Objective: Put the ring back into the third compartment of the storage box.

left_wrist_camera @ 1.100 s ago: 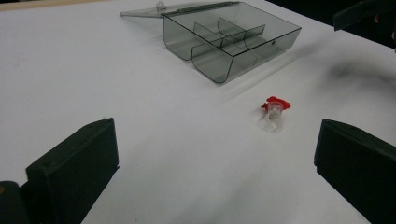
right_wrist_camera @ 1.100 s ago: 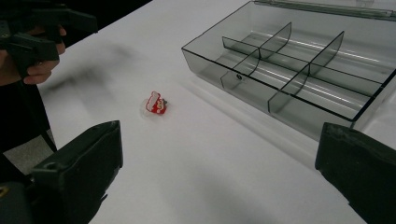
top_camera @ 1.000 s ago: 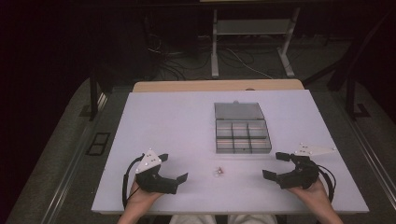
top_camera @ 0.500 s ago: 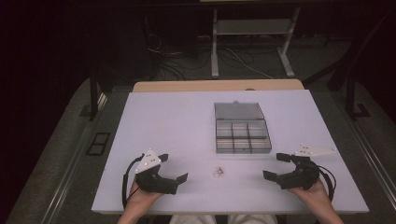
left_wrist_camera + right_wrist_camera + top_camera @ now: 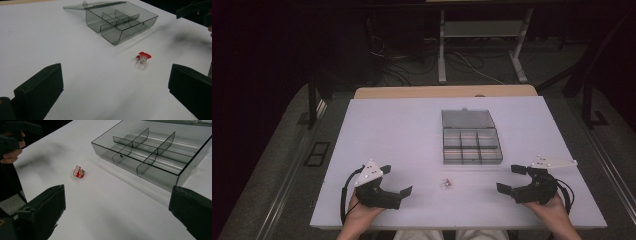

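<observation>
So the white table [image 5: 412, 135] had a smoky grey see-through plastic organiser box [image 5: 472, 145] sitting a bit right of centre, lid [image 5: 467, 118] flipped open flat on the far side, and the dividers split it into small compartments. Couldn't see anything in them.

Nearer the person's edge, just in front of the box, lay a tiny clear plastic thing with a red cap [image 5: 446, 184], on its own on the bare tabletop, touching nothing. Too small to say what it actually was.

The left gripper [image 5: 397, 181] sat low at the near left, jaws spread wide and holding nothing. The right gripper [image 5: 512, 178] was the same at the near right: wide open, empty. Both pointed inward towards that little red-capped piece, which lay between them and well apart from each.
</observation>
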### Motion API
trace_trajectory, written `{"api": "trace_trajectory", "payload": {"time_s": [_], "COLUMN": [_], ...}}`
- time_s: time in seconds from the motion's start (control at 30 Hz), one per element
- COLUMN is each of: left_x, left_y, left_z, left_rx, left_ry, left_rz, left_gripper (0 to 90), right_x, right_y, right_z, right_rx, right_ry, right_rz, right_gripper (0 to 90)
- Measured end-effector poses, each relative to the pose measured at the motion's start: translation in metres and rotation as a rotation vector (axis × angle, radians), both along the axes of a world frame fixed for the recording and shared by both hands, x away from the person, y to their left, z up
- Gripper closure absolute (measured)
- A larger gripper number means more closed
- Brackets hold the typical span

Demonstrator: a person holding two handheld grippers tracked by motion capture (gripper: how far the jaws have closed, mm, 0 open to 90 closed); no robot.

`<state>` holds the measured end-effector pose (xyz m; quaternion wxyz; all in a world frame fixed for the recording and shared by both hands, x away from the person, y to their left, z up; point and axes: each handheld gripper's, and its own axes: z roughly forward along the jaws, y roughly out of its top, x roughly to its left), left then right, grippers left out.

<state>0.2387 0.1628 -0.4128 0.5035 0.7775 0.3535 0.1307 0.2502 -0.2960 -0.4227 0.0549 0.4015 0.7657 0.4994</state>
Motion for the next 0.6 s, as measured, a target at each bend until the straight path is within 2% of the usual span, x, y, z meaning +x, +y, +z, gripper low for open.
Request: {"api": "trace_trajectory", "payload": {"time_s": [0.13, 0.3, 0.6], "left_x": [0.002, 0.003, 0.009], "left_y": [-0.001, -0.004, -0.011], "left_z": [0.004, 0.010, 0.020], "left_rx": [0.027, 0.062, 0.098], "left_ry": [0.014, 0.010, 0.013], "left_rz": [-0.004, -0.024, -0.052], "left_gripper": [0.0, 0.0, 0.0], "right_x": [-0.001, -0.002, -0.002], "right_y": [-0.001, -0.002, -0.003], "right_z": [0.000, 0.001, 0.002], "right_rx": [0.005, 0.001, 0.002], "right_ry": [0.000, -0.005, -0.002], "right_rz": [-0.002, 0.001, -0.001], "right_gripper": [0.7, 0.7, 0.7]}}
